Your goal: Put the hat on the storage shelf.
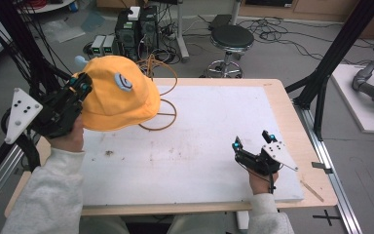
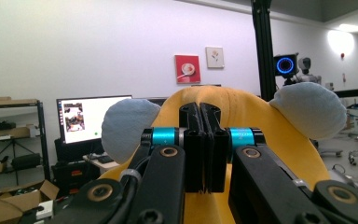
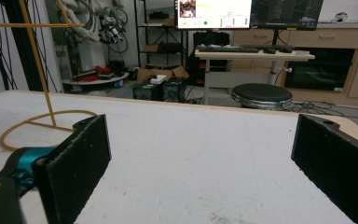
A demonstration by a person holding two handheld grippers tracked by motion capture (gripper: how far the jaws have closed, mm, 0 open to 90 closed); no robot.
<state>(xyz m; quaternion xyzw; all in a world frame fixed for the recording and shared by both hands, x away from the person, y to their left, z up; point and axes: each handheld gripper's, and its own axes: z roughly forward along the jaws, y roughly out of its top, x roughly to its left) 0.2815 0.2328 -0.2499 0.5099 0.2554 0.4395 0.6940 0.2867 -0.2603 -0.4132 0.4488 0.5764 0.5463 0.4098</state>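
The worktop (image 1: 199,165) lies below both grippers. The yellow hat (image 1: 119,92) hangs lifted, pinched in the left gripper (image 2: 200,154), above the wire stand (image 1: 163,114) it probably goes on; placing remains. The right gripper (image 1: 253,146) rests spread and empty, well apart. No readable writing.

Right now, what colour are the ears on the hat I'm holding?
Pale grey-blue ears on the orange-yellow hat; clearest in the left gripper view.

Left gripper (image 1: 82,87) raised, fingers clamped together; right gripper (image 1: 254,145) fingers spread wide.
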